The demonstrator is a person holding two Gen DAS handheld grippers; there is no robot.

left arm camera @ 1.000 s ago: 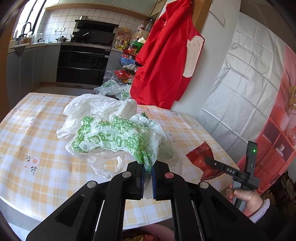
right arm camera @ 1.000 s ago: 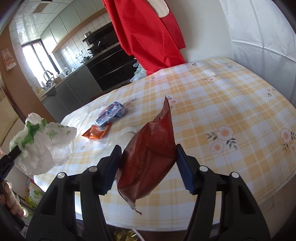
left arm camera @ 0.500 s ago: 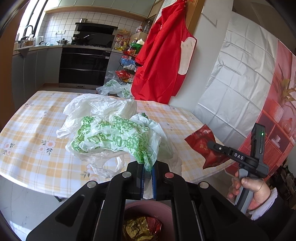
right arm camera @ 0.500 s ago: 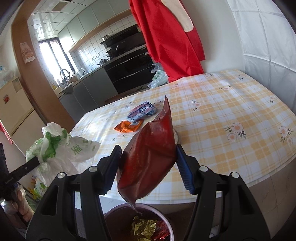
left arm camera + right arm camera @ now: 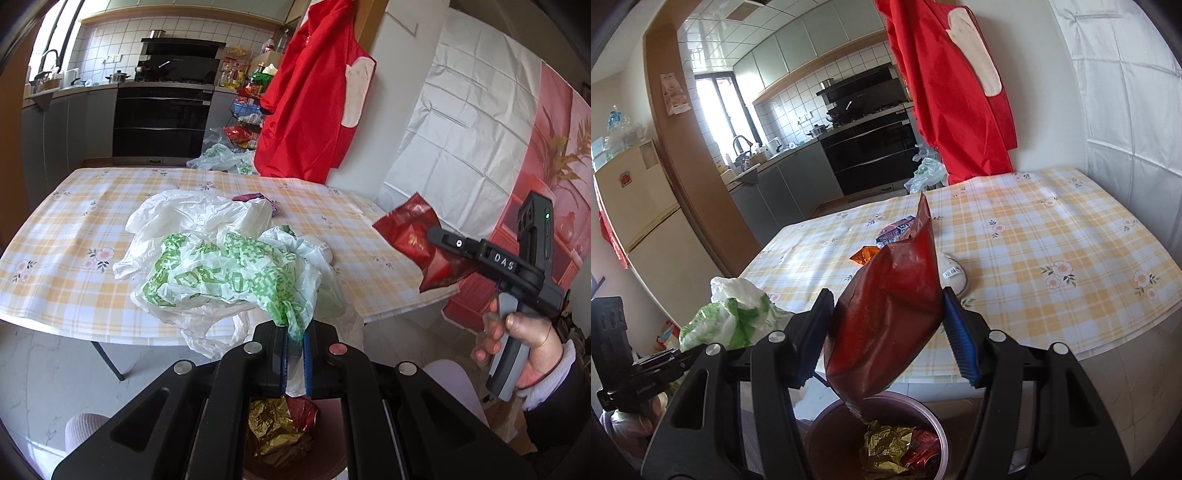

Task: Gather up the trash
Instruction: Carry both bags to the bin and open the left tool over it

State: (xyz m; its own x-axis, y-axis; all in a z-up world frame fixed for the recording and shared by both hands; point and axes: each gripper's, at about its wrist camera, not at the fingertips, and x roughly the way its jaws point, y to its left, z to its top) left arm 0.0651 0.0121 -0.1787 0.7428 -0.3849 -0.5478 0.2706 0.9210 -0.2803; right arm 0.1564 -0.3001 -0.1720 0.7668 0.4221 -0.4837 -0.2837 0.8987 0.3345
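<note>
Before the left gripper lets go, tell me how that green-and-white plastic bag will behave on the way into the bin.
The plastic bag, pinched by one corner in the left gripper, billows in loose crumpled folds, so it is probably floppy and very light. It will likely drift rather than drop straight, and may catch on the bin rim instead of settling inside.

Desk has a yellow checked cloth with flower print. Red apron hangs on the wall behind it. Black oven under the hood, pot on the counter, sink tap by the window. Cream fridge at left.
</note>
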